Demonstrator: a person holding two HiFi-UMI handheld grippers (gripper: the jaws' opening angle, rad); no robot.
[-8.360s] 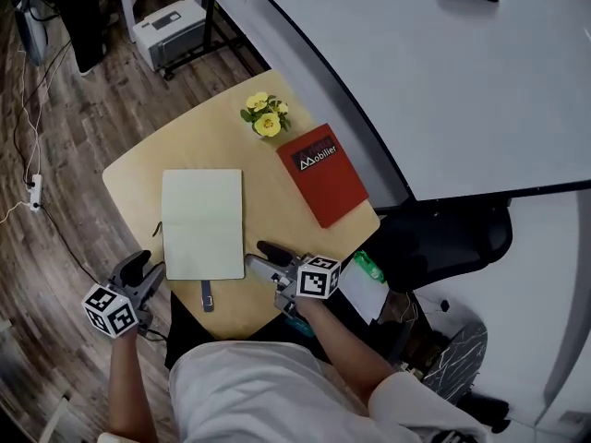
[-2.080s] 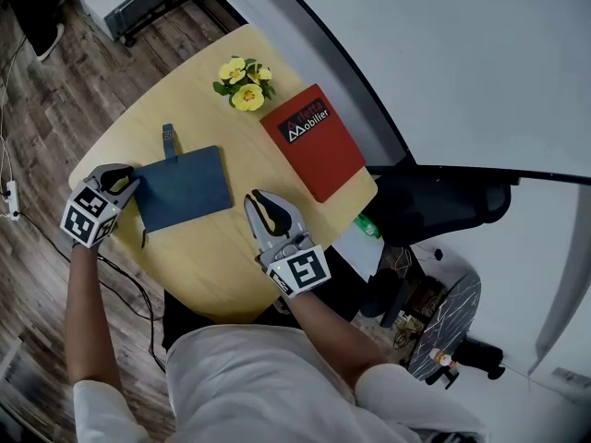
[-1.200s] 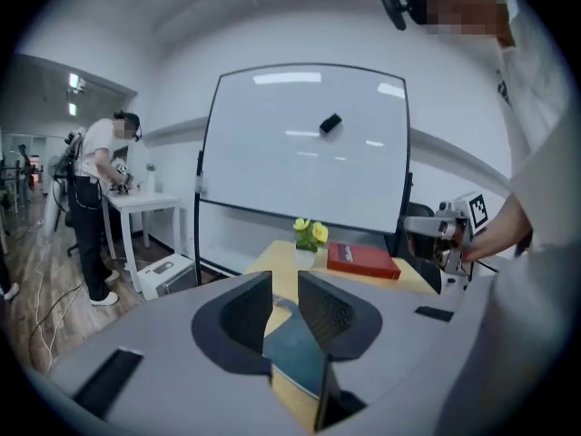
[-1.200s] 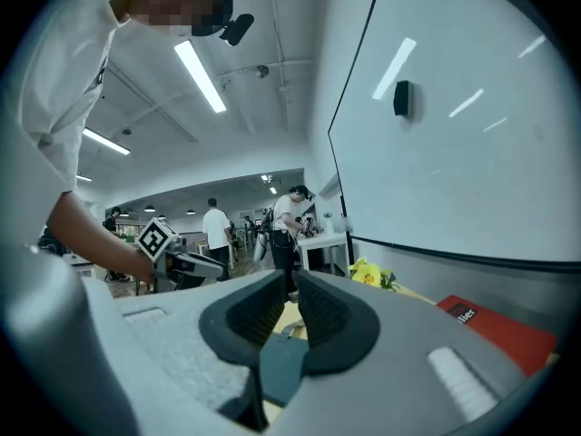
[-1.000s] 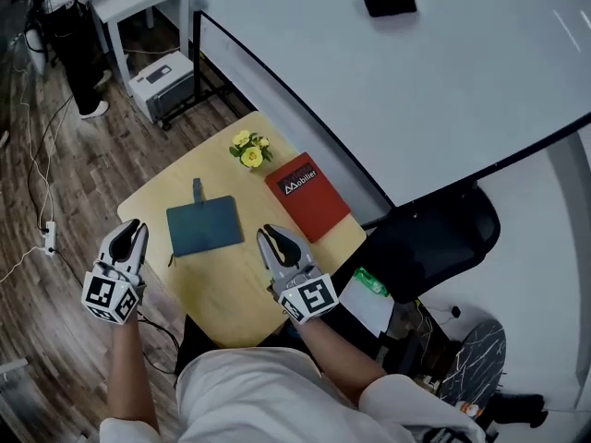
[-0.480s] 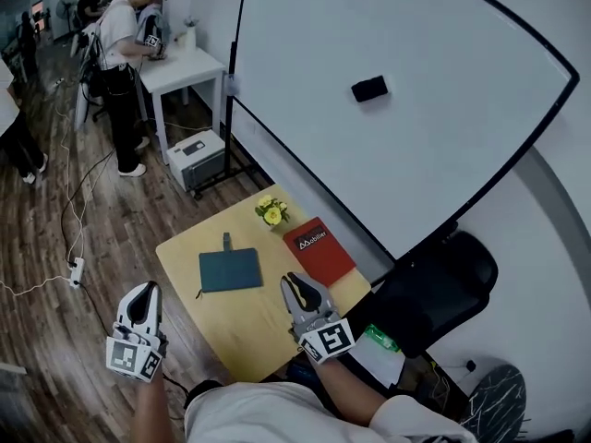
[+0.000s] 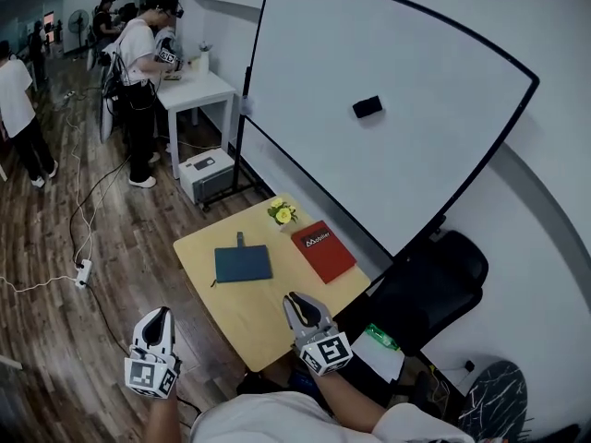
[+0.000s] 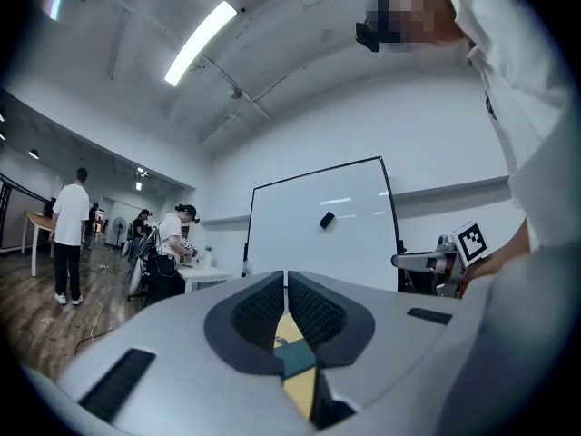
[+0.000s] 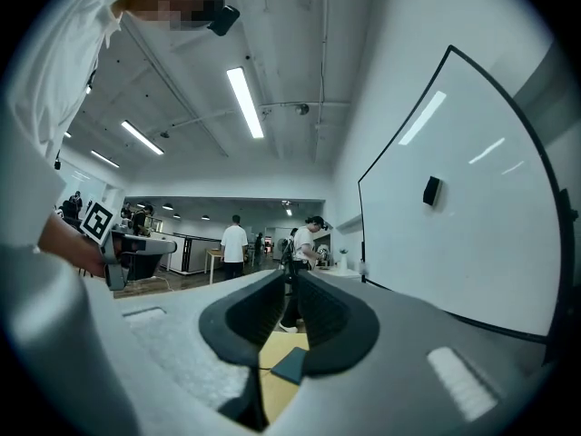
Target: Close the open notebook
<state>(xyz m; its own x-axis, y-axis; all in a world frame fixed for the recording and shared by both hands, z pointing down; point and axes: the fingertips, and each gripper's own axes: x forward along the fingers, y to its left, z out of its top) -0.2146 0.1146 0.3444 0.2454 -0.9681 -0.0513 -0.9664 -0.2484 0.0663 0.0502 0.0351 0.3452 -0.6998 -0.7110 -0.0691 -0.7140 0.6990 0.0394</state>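
As it lies, notebook (image 7: pixel 243 264): closed, by table (image 7: pixel 249 312) far-left edge.
Left gripper (image 7: pixel 159 315): clenched, empty, off near-left edge.
Right gripper (image 7: pixel 295 299): clenched, empty, over near-right edge.

I see a dark teal notebook (image 7: pixel 243 264) on the pale wood tabletop (image 7: pixel 251 317), a red book (image 7: pixel 324 252) with what looks like white lettering, and yellow flowers (image 7: pixel 283 214). The grey left gripper (image 7: pixel 159 314) and right gripper (image 7: pixel 295 300) carry black-and-white square markers.

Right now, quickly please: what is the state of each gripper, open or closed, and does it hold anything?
Left gripper: closed, holding nothing.
Right gripper: closed, holding nothing.
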